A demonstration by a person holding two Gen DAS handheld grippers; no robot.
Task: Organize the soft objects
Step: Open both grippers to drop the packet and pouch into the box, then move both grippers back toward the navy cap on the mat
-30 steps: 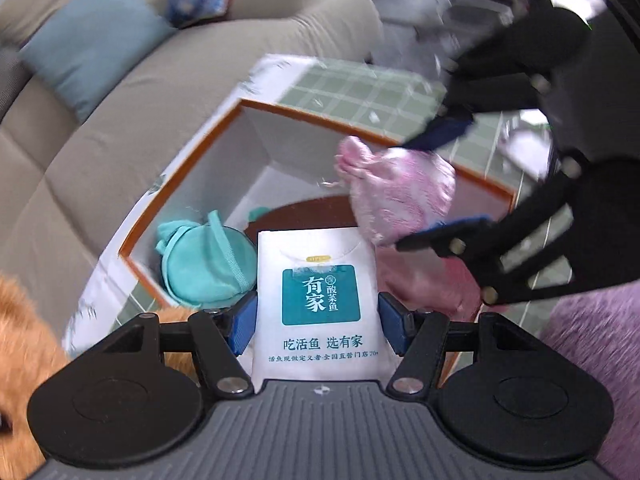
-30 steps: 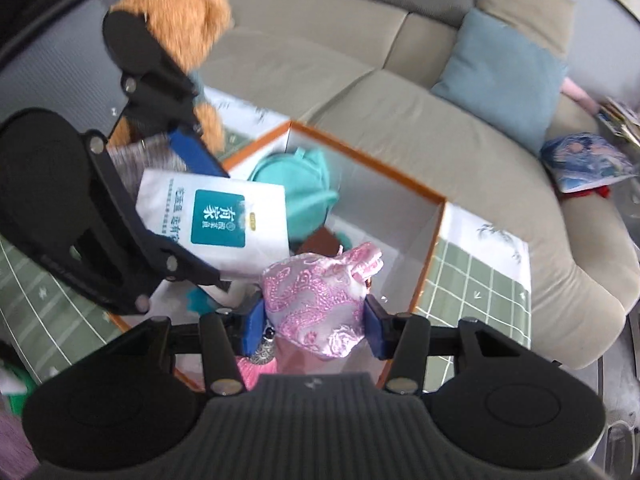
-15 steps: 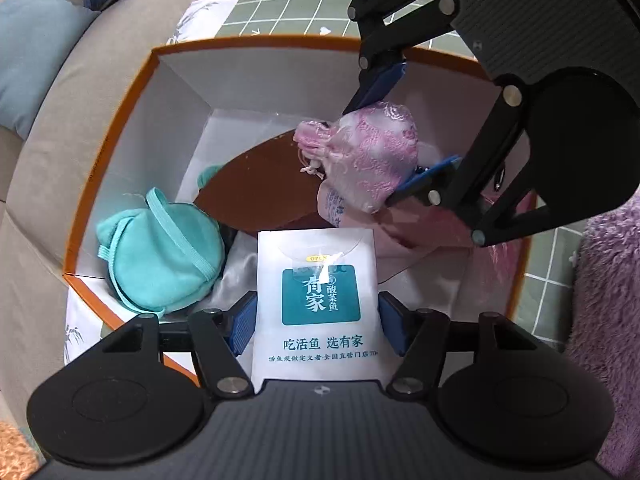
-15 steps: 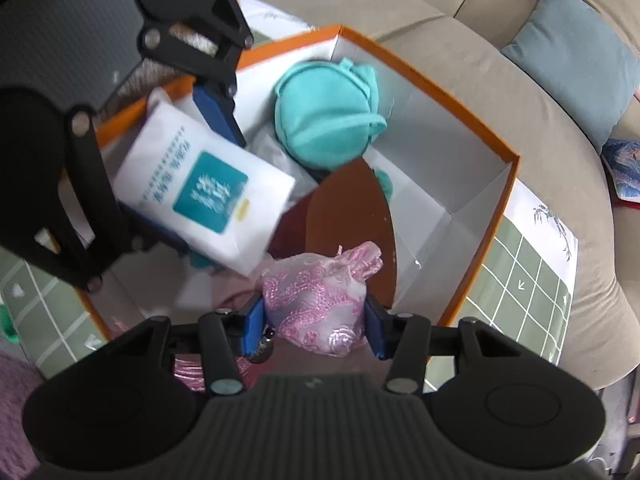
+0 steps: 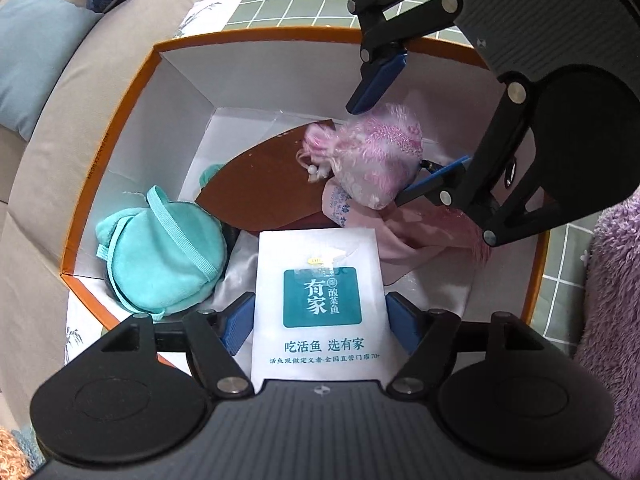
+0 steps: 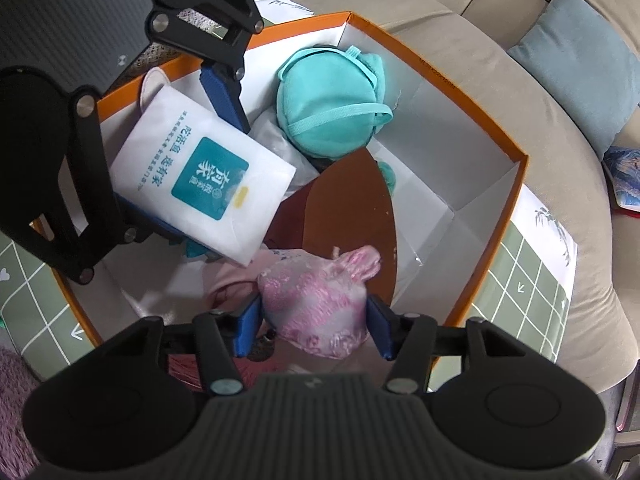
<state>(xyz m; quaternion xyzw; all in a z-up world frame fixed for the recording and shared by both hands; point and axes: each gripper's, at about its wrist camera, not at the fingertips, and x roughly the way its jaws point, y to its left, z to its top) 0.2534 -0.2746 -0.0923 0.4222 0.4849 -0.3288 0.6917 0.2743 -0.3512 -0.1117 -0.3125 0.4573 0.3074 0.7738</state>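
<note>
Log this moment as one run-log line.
left gripper: opening, white packet between jaws | right gripper: opening, pink pouch between jaws | both over orange box

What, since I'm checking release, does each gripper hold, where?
Both jaws just opening. Left gripper: white packet loose between pads. Right gripper: flanks pink pouch's sides; grip unclear.

One orange-rimmed box (image 5: 120,128) is seen, and inside it are counted one white tissue packet (image 5: 320,264), one pink brocade pouch (image 5: 376,160), one teal plush pouch (image 5: 160,256) and one brown curved panel (image 5: 264,196). One pale pink cloth (image 5: 416,240) is made out beneath the brocade pouch (its full extent is hidden). Two grippers are counted, the left gripper (image 5: 320,324) and the right gripper (image 6: 314,330). One blue-grey cushion (image 6: 576,68) and one patterned blue cushion (image 6: 624,184) are seen on one beige sofa (image 6: 520,120).
</note>
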